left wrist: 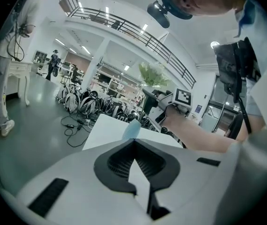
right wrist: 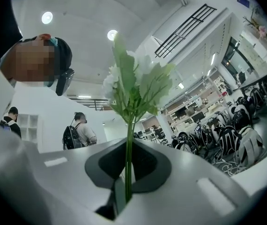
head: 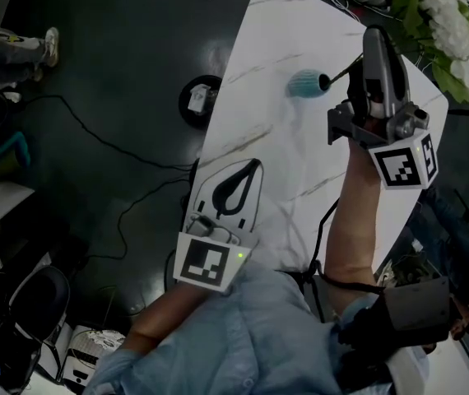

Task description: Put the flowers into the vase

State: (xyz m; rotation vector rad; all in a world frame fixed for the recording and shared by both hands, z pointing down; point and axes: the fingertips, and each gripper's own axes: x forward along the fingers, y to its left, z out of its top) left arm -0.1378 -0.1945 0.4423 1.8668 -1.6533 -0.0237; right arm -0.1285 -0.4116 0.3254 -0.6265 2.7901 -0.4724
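Observation:
A teal vase (head: 304, 83) stands on the far part of the white marble table (head: 251, 130). In the left gripper view the vase (left wrist: 132, 129) sits just beyond my left gripper (left wrist: 133, 140). The left gripper (head: 256, 164) lies low over the table's near edge, jaws shut and empty. My right gripper (head: 375, 34) is raised to the right of the vase, shut on a thin green stem (right wrist: 129, 172). White flowers (right wrist: 133, 81) with green leaves rise from the jaws. In the head view the flowers (head: 448, 11) spread at the top right.
Dark floor with black cables (head: 95, 138) and a round device (head: 199, 97) lies left of the table. Bags and helmets (left wrist: 84, 104) line the floor far off. People stand in the background (right wrist: 79, 130). A chair (head: 20, 319) sits at the bottom left.

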